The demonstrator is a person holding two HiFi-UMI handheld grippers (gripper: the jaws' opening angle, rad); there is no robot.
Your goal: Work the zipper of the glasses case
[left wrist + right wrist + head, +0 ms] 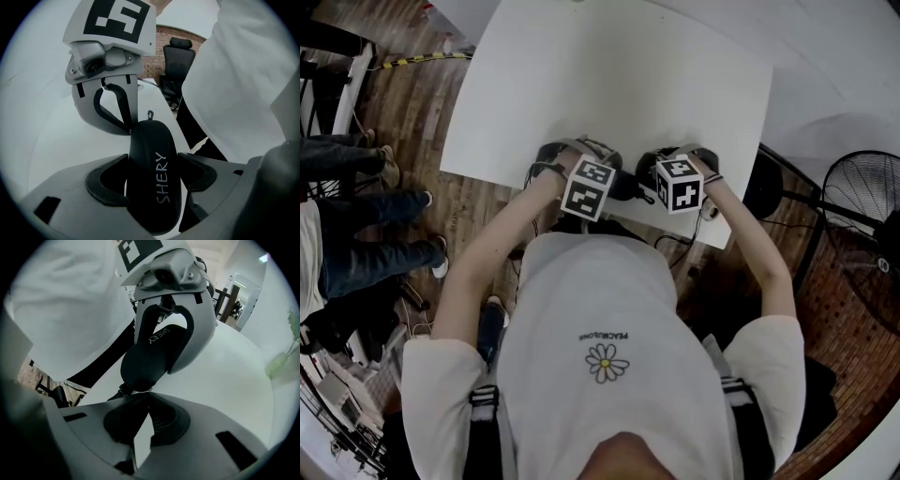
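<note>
Head view: a large white desk [609,75] fills the frame from 10 to 2 o'clock. At its near edge, close to centre, the person in a white T-shirt [600,319] holds both tools tip to tip. The left hand-held gripper [614,180] lies at 9 o'clock of the right hand-held gripper [649,178], and the black oval zippered glasses case [630,186] shows as a dark shape between them. A standing fan [862,211] is at 3 o'clock, and bystanders' legs [356,253] are at 9 o'clock.

Left gripper view: the case, lettered "SHERY" in white, runs from 6 o'clock toward centre. Both dark pads [112,185] of the left hand-held gripper are clamped on its sides, the jaws held apart by the case's width. A small loop [150,114] sticks out of the case's far end. The right hand-held gripper reaches down from 11 o'clock, its tips touching that far end at its 9 o'clock side. A black office chair [176,61] stands at 12 o'clock.

Right gripper view: the right hand-held gripper's jaws meet at their tips just below centre, right at the near end of the case. What they pinch there is too small to tell. The case rises toward 12 o'clock, gripped across its middle by the left hand-held gripper, above the desk.
</note>
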